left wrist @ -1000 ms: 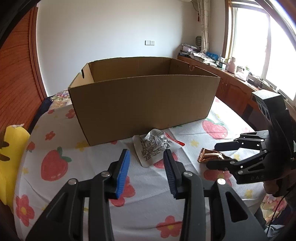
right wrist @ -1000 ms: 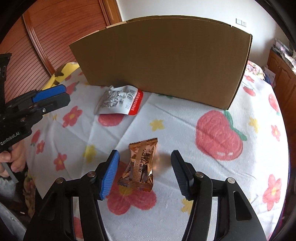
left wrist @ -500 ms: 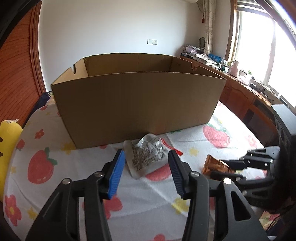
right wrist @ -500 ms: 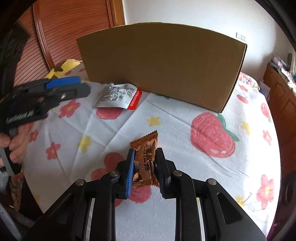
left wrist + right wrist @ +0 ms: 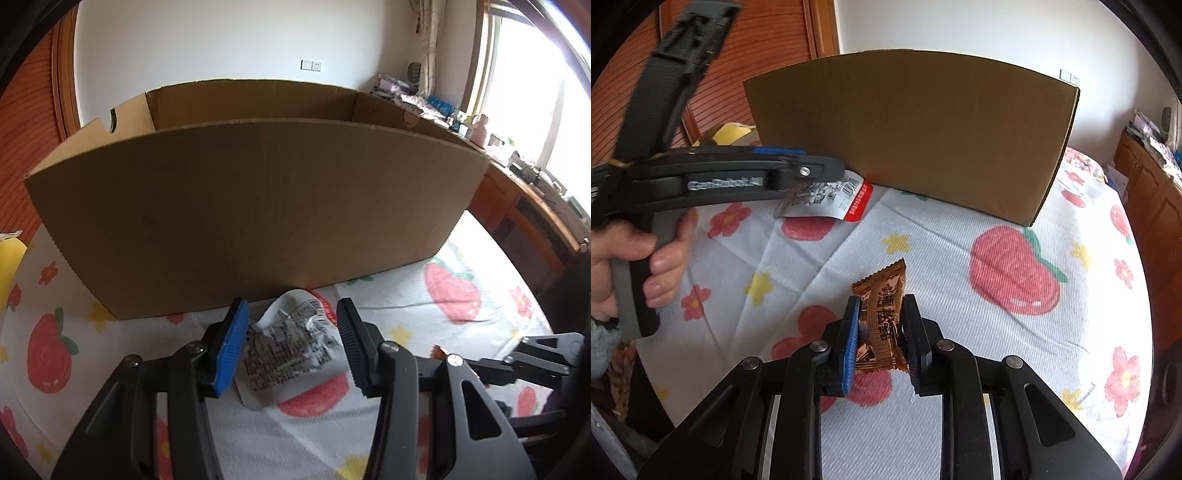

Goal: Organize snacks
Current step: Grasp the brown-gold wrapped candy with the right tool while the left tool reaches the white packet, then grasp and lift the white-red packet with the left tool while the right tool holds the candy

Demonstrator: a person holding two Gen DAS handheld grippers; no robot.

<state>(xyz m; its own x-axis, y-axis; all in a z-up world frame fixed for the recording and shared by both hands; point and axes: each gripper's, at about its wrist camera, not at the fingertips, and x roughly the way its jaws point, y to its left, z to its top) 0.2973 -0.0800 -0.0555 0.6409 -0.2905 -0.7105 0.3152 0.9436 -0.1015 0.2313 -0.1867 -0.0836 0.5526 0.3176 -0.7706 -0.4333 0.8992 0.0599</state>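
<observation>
Snacks: the right hand-held gripper (image 5: 879, 332) pinches the copper candy wrapper (image 5: 882, 314), while the left hand-held gripper (image 5: 291, 339), jaws apart after widening, straddles the white packet (image 5: 291, 350) at the cardboard box's (image 5: 258, 203) six o'clock.

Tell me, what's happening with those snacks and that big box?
A person is tidying snacks with a claw in each hand. The right claw is shut on a brown candy, still low over the tablecloth. The left claw is open around a white snack packet lying beside the cardboard box, not pinching it yet.
</observation>
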